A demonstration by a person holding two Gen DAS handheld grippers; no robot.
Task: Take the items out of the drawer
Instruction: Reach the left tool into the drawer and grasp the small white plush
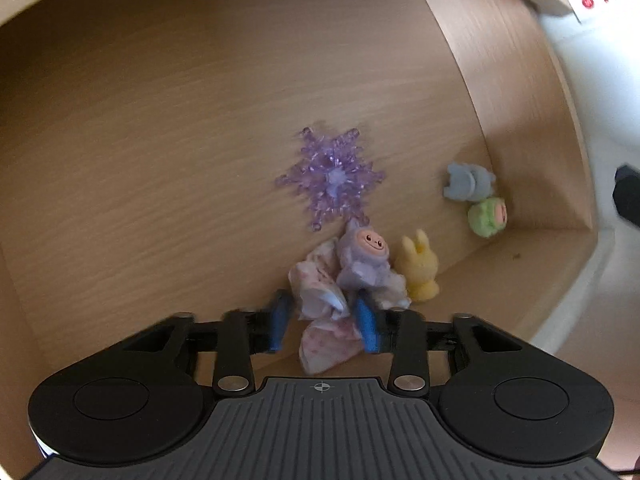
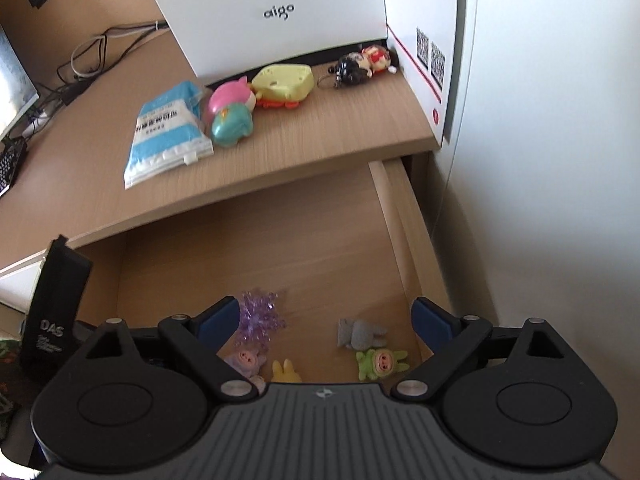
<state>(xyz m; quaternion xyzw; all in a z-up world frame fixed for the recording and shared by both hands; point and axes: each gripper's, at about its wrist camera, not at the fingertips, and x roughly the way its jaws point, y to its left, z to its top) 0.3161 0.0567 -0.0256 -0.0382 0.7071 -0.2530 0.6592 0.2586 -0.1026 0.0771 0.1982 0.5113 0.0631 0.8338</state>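
The open wooden drawer (image 1: 160, 120) holds a purple crystal snowflake (image 1: 330, 178), a purple plush figure (image 1: 362, 260), a yellow bunny (image 1: 420, 270), a grey toy (image 1: 468, 182) and a green toy (image 1: 486, 216). My left gripper (image 1: 323, 320) is low in the drawer, shut on a pink-and-white cloth bundle (image 1: 320, 308) just below the purple figure. My right gripper (image 2: 324, 320) hangs open above the drawer (image 2: 280, 240), over the snowflake (image 2: 260, 316), grey toy (image 2: 360, 334) and green toy (image 2: 380, 362), holding nothing.
On the desk top (image 2: 320, 144) above the drawer lie a blue packet (image 2: 168, 136), a pink-and-teal toy (image 2: 232, 116), a yellow cheese toy (image 2: 284, 84) and a keychain figure (image 2: 360, 64), before a white box (image 2: 276, 12). A black box (image 2: 52, 312) stands left; a white wall is right.
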